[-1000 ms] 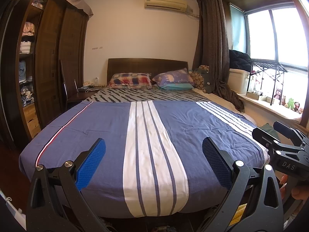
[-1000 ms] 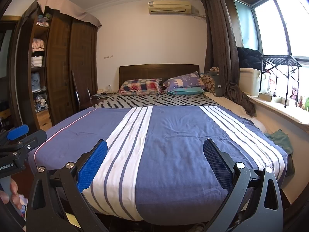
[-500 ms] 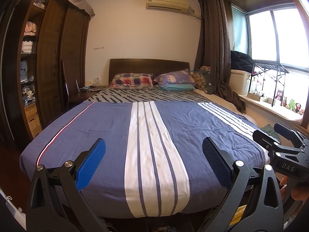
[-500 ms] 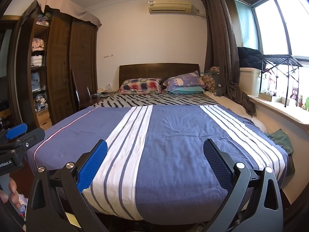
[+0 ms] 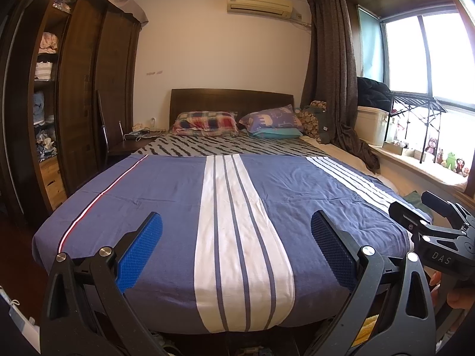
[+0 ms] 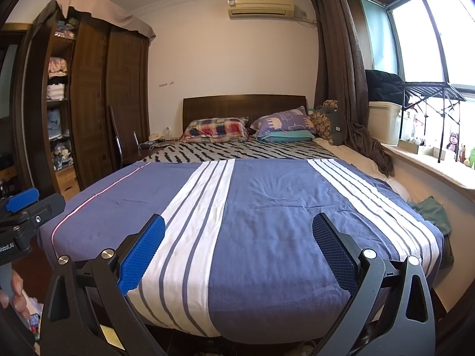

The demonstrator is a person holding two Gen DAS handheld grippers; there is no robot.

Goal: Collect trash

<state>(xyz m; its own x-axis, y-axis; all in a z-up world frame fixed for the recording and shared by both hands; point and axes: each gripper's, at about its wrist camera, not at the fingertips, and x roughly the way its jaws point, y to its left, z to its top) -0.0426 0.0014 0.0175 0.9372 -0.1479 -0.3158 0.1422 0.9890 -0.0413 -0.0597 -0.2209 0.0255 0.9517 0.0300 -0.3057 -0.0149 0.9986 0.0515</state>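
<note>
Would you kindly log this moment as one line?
phase: scanning | left gripper: open, empty | right gripper: open, empty | both over bed foot | trash: none seen on blanket

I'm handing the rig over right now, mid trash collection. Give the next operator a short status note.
Left gripper: open, empty, held at the foot of the bed.
Right gripper: open, empty, beside it, facing the same way.
Trash: none plainly visible on the blue striped cover; small items under the bed's foot are too dark to identify.
Done: nothing collected, as far as these views show.
Left: locate trash, perhaps near the nightstand, then pick it up.
</note>
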